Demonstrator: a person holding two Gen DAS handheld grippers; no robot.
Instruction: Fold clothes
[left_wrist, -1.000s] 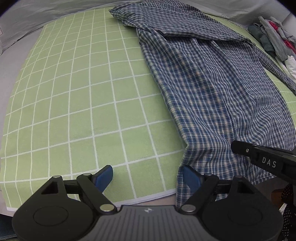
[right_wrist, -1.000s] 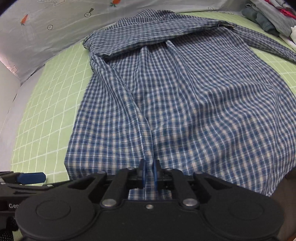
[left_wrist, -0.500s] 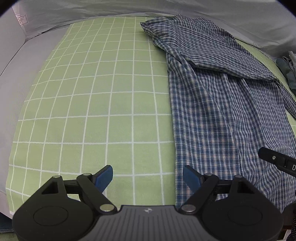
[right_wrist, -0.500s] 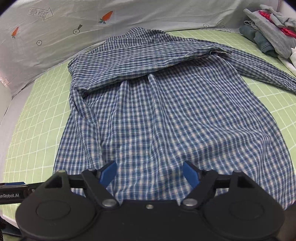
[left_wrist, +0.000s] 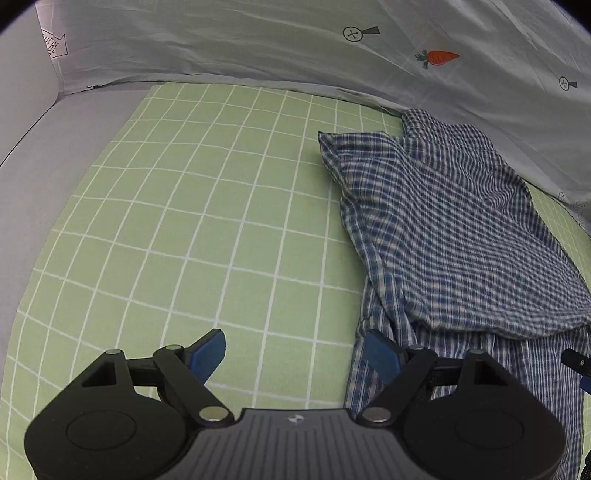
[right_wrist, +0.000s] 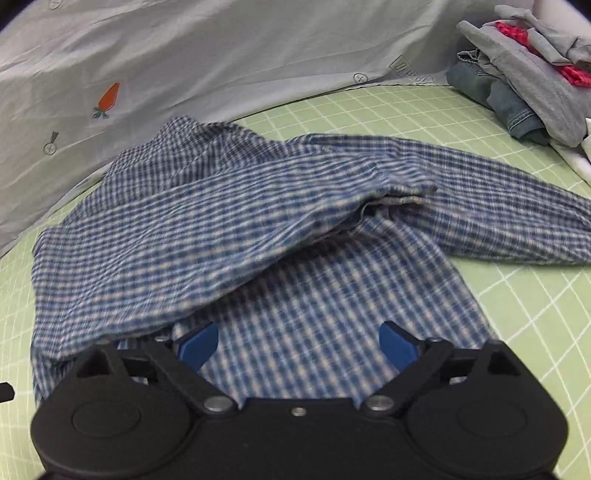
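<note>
A blue and white checked shirt (left_wrist: 454, 236) lies on the green grid mat (left_wrist: 192, 229), with one sleeve folded across its body. It also fills the right wrist view (right_wrist: 258, 236), its other sleeve (right_wrist: 517, 206) stretched out to the right. My left gripper (left_wrist: 295, 352) is open and empty, low over the mat at the shirt's left edge; its right finger (left_wrist: 382, 354) sits at the hem. My right gripper (right_wrist: 297, 345) is open and empty just above the shirt's body.
A pile of folded clothes (right_wrist: 524, 74) sits at the mat's far right corner. A pale grey sheet with carrot prints (left_wrist: 332, 48) rises behind the mat. Bare grey surface (left_wrist: 33, 177) lies left of the mat.
My right gripper opened and let go of the shirt's hem. Both grippers moved forward along the shirt toward its collar end, so the sheet behind fills more of each view.
</note>
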